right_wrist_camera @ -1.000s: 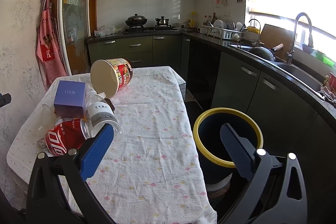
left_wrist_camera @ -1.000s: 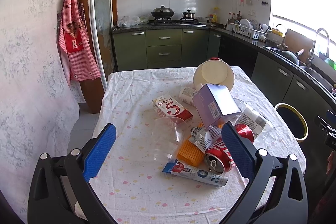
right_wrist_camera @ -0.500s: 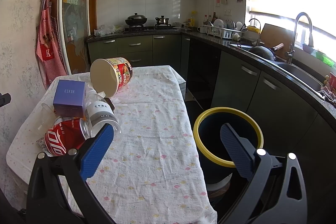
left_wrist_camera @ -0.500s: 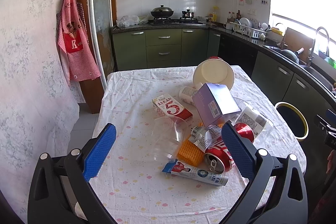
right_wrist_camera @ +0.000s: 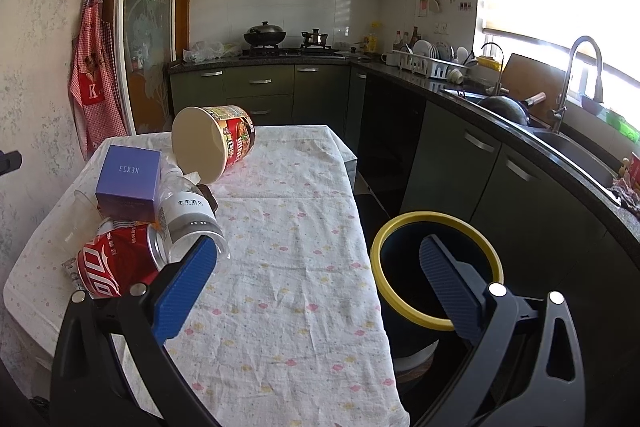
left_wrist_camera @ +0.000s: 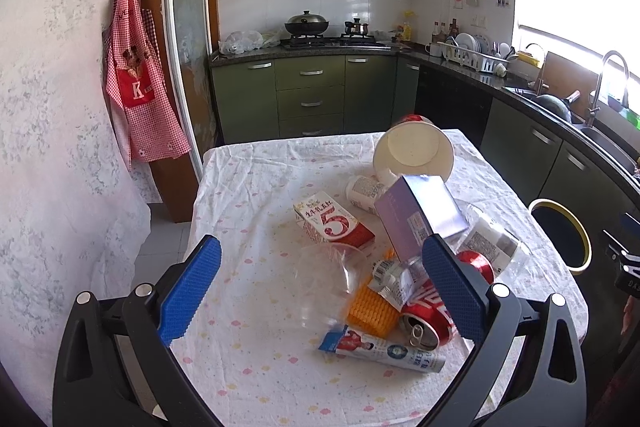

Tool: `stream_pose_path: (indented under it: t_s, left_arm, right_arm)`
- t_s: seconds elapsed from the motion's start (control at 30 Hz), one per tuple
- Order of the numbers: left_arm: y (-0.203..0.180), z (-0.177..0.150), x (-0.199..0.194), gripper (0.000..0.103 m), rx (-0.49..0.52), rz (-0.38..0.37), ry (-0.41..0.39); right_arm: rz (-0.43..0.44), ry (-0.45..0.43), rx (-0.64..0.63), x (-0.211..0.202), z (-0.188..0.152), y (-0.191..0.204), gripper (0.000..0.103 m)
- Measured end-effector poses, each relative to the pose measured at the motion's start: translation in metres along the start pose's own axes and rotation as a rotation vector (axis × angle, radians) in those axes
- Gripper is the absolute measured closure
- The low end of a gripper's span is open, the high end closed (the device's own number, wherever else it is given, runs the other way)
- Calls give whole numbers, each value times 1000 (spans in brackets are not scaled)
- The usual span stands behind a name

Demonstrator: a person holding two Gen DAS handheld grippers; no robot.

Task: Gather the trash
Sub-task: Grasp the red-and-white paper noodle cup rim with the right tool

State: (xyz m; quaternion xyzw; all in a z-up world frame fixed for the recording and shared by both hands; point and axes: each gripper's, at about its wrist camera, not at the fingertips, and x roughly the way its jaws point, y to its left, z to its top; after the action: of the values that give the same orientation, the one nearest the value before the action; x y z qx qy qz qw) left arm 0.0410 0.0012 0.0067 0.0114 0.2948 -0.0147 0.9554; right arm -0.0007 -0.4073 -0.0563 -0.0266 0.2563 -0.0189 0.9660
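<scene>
Left claw (left_wrist_camera: pixel 318 283) held wide apart, empty, above near edge of table (left_wrist_camera: pixel 248 187). Trash heaped at 1 o'clock from it: red soda can (left_wrist_camera: pixel 430 311), toothpaste tube (left_wrist_camera: pixel 382 347), milk carton (left_wrist_camera: pixel 334 223), purple box (left_wrist_camera: pixel 420 215), noodle cup (left_wrist_camera: pixel 414 153) tipped on side. Right claw (right_wrist_camera: pixel 318 281) also spread, empty; yellow-rimmed bin (right_wrist_camera: pixel 400 231) seen on floor beside table, at 2 o'clock.

Left gripper (left_wrist_camera: pixel 320 283): jaws spread wide, blue pads (left_wrist_camera: pixel 188 291) at lower frame, nothing between them. Right gripper (right_wrist_camera: pixel 316 283): jaws equally wide, empty, fingers at lower frame.
</scene>
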Motion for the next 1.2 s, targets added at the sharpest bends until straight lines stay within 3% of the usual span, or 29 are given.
stream_pose_path:
  t_s: [0.17,0.4,0.57,0.77,0.93,1.1,1.2]
  left_arm:
    - [14,37,35,4,9,19,-34]
    - [32,80,117,4,-17,38,-20]
    - [45,91,174,4,-61,47,0]
    - [54,80,216,4,-100,24,27]
    - [56,67,237,4,-105,4,69]
    - [51,58,241,4,-98,1,80]
    - [47,56,238,4,-85,3,77]
  right_arm:
    - [57,3,-59,30,32,13,6]
    - [131,21,-159,93,86,49,6]
    - [134,63,-259,147,113,89,6]
    - [114,111,-340,207,131,121,9]
    - [70,135,-406,245,131,137,29]
    - [52,119,-425,263,137,147,43]
    - [37,99,-427,270,143,150,63]
